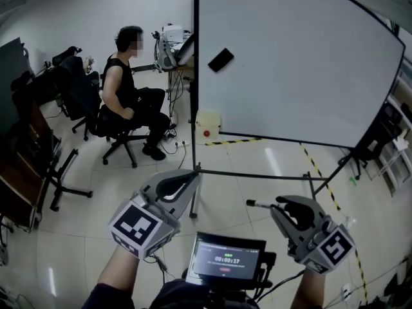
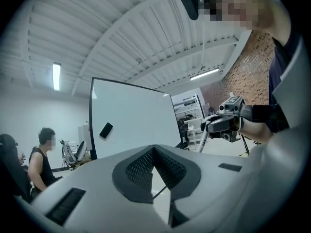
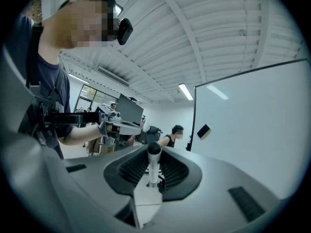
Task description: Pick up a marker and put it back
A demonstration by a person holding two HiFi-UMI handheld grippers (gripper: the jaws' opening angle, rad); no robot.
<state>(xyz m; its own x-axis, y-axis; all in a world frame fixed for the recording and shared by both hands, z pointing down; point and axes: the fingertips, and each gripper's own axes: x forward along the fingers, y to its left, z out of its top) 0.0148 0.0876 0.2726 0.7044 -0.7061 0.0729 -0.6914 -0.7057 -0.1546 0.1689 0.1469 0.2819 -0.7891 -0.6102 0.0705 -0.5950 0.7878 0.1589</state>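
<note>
White-barrelled marker [image 3: 154, 165] sits clamped crosswise in the jaws of the right gripper [image 1: 278, 205], facing the whiteboard [image 1: 296, 63]. Beside it, the left gripper [image 1: 193, 175] has its jaws closed on nothing.

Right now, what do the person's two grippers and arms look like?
Both the left gripper and right gripper have pale grey, rounded shells with black ribbed pads inside the jaws. Each carries a cube with black-and-white square markers. The person wears a dark short-sleeved top.
</note>
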